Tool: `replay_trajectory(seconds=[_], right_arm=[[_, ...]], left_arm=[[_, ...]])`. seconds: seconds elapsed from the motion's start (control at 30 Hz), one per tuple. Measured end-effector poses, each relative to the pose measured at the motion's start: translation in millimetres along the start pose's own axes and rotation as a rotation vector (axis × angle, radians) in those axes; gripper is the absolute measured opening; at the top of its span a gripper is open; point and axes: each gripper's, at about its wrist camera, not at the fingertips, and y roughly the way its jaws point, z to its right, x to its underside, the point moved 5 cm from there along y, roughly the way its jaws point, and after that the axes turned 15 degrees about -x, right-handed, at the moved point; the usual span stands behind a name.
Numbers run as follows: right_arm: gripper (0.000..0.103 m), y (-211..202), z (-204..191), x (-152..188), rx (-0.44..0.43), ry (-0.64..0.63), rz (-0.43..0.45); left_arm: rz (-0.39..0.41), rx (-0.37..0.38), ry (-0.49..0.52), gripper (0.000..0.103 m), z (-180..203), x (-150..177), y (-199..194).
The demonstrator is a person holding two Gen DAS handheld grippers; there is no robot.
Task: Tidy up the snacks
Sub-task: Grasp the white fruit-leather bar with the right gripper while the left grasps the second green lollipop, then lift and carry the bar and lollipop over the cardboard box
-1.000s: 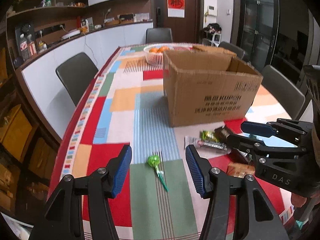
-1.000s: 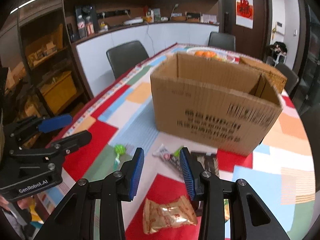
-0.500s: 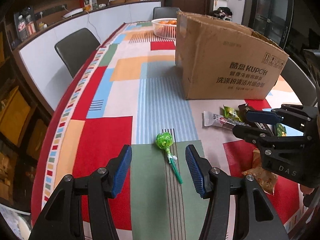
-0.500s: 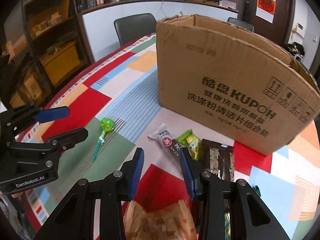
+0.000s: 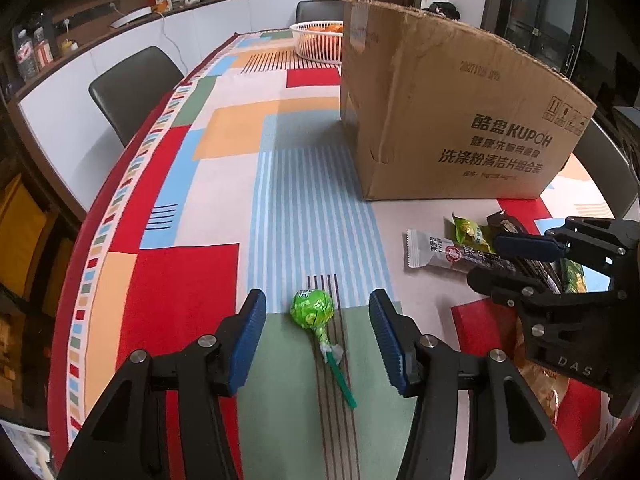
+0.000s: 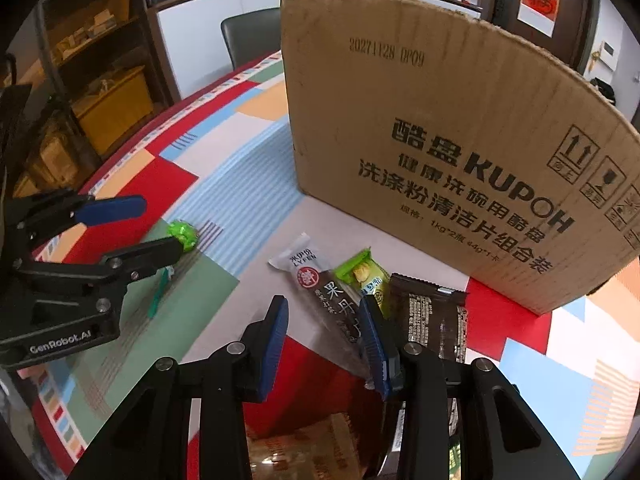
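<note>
**Two tools lowered over snacks on the worktop**

The left tool point(image 5: 317, 338) is shown spread wide, its blue pads point(image 5: 248, 342) set on either side of a green lollipop point(image 5: 312, 309) without touching it. The lollipop lies flat on the patterned worktop point(image 5: 224, 152), its wrapped head between the fingertips and its green stick directed back toward the tool body.

The right tool point(image 6: 323, 344) is also held apart, nothing being pinched. A long white-and-dark snack bar point(image 6: 320, 288) lies in the gap between its pads and extends ahead of them. A small green packet point(image 6: 366, 274) is seen just ahead of the right-hand pad, and a dark brown packet point(image 6: 434, 316) just to the right of it. A golden packet point(image 6: 308, 446) is partly hidden beneath the tool body.

A cardboard box point(image 6: 440, 120) stands upright beyond the snacks; a white basket point(image 5: 316, 42) is visible behind it.
</note>
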Motion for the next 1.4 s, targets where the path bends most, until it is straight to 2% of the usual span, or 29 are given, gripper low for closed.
replay_trajectory(seconds=[0.3,0.57,0.63,0.7,0.83,1.07,1.4], right_arm=[[0.036,12,2,-3,-0.048,0.011,-0.017],[0.034,32,0,-6,-0.051,-0.001,-0.052],[0.028,34,0,-8,-0.048,0.002,-0.049],[0.021,35,-2,-8,-0.035,-0.010,-0.049],[0.018,33,-3,-7,-0.028,-0.011,-0.040],[0.018,6,-7,-11,-0.020,-0.014,0.046],[0.018,-71,-24,-22,-0.014,-0.040,0.230]], left_arm=[[-0.043,0.013,-0.009,0.046,3,4,18],[-0.077,0.026,-0.039,0.030,-1,7,30],[-0.076,0.022,-0.044,0.026,-3,7,30],[-0.073,0.023,-0.042,0.026,-2,7,29],[-0.067,0.032,-0.043,0.026,0,8,23],[0.043,0.009,-0.053,0.026,-2,-6,-19],[0.216,0.037,-0.063,0.026,3,-33,-91]])
